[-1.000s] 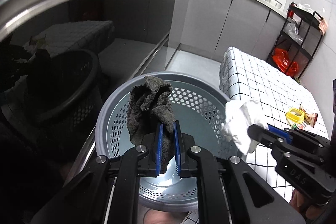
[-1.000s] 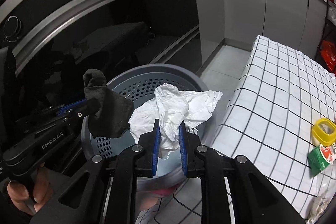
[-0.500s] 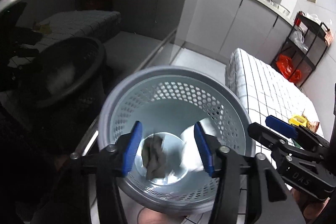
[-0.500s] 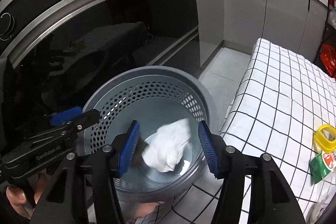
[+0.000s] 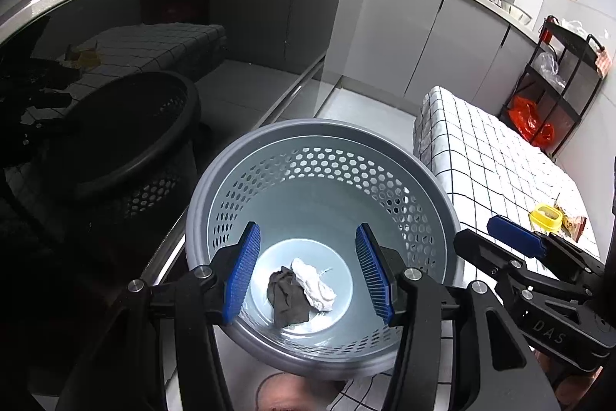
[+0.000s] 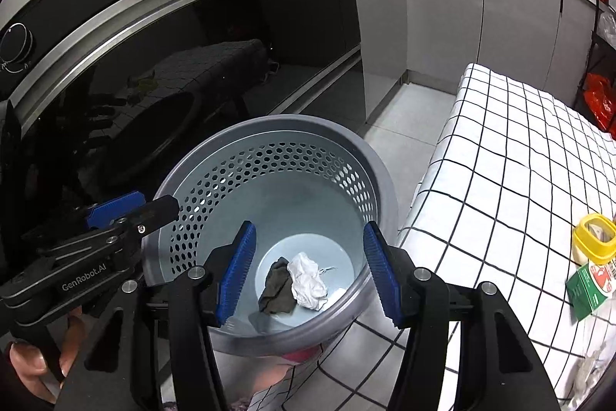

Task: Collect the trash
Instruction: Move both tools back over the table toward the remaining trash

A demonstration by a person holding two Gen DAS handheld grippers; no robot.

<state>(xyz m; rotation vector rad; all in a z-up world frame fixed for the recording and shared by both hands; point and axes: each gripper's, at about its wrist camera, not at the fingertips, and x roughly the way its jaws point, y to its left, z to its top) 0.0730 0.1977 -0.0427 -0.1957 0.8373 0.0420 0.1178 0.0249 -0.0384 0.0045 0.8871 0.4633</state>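
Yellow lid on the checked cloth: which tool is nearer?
Right. The right tool hangs over the bin beside the cloth; the yellow lid lies past it. The left tool is farther away.

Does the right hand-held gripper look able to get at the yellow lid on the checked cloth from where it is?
Probably yes. The right hand-held gripper is open and empty over the basket. The yellow lid lies uncovered on the checked cloth to its right, with a green packet right beside it.
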